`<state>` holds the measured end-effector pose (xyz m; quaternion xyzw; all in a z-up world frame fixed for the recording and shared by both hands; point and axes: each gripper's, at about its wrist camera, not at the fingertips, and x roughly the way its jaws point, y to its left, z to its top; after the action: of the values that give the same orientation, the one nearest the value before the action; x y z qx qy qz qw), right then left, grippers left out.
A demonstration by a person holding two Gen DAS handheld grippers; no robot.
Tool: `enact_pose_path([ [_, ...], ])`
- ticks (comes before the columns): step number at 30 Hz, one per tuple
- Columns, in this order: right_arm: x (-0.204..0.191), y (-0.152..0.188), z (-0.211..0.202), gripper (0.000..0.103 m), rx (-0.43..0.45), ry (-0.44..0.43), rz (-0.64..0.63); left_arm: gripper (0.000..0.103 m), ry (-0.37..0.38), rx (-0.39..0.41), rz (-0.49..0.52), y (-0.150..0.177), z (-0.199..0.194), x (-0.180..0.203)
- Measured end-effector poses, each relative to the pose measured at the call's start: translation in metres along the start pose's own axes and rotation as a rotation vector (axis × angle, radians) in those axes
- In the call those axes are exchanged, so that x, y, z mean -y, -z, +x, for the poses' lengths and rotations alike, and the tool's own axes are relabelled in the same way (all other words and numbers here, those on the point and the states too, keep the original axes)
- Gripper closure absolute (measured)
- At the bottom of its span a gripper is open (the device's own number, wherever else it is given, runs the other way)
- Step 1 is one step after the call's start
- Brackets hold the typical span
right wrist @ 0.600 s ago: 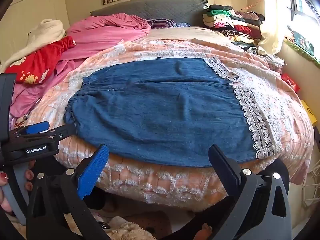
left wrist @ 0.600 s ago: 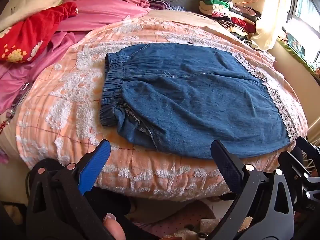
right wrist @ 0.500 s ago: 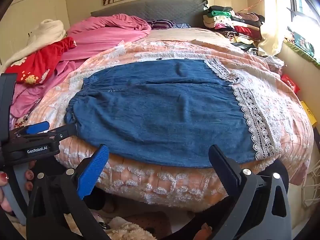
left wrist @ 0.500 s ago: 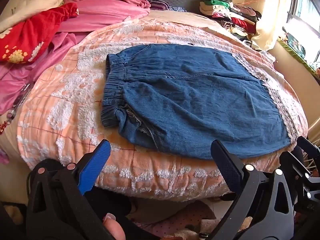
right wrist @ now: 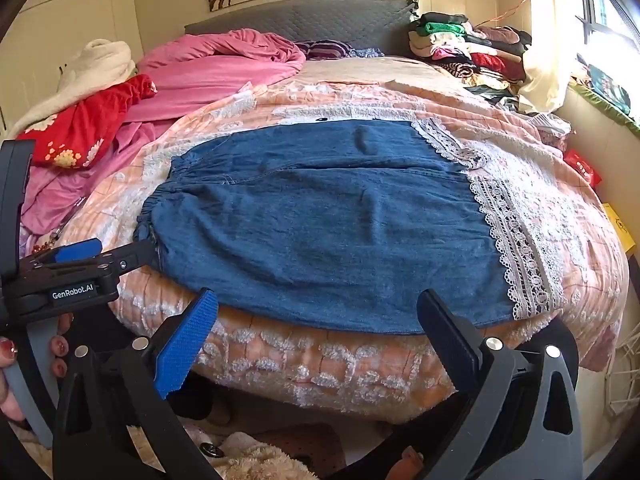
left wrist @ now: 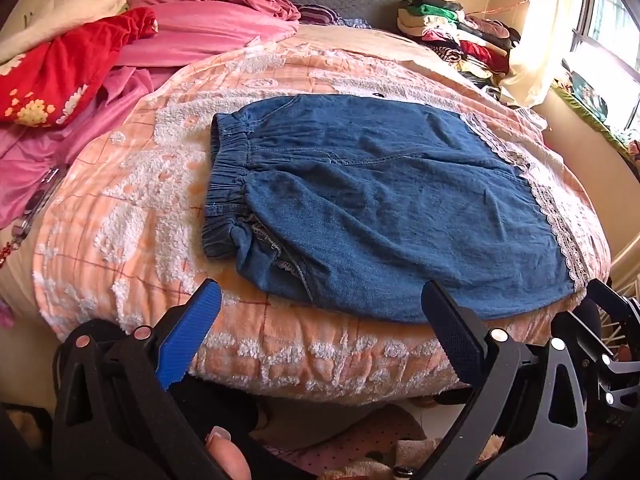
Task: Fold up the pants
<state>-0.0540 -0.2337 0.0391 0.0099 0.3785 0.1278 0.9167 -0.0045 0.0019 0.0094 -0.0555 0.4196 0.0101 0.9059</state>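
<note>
The denim pants (left wrist: 392,208) lie flat on the bed (left wrist: 132,208), spread across its near half and reaching right to the near edge. Their elastic waistband (left wrist: 226,184) sits toward the left side of the bed, and the lace-trimmed hems (right wrist: 516,248) point toward the right edge. One half of the pants lies over the other, with a seam running along the middle.

I hold my left gripper (left wrist: 320,316) just off the near edge of the bed, its two fingers spread wide apart with nothing between them. It faces the near hem of the denim, below the waistband corner, and does not touch the cloth. My right gripper (right wrist: 318,312) hangs the same way off the near edge, fingers wide apart and holding nothing, aimed at the middle of the pants.

A pink blanket (right wrist: 224,68) and a red flowered garment (right wrist: 80,132) are bunched at the far left corner of the bed. A stack of folded clothes (right wrist: 460,48) is piled at the far right corner, by the headboard (right wrist: 304,16).
</note>
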Motion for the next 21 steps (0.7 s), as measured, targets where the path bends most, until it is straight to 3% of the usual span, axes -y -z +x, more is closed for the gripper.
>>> enact_pose_path([
  [21,-0.0021,-0.0004,-0.0016,0.004,-0.003,0.007,0.002,0.009,-0.002,0.003,0.012,-0.004,-0.0008,0.0034],
])
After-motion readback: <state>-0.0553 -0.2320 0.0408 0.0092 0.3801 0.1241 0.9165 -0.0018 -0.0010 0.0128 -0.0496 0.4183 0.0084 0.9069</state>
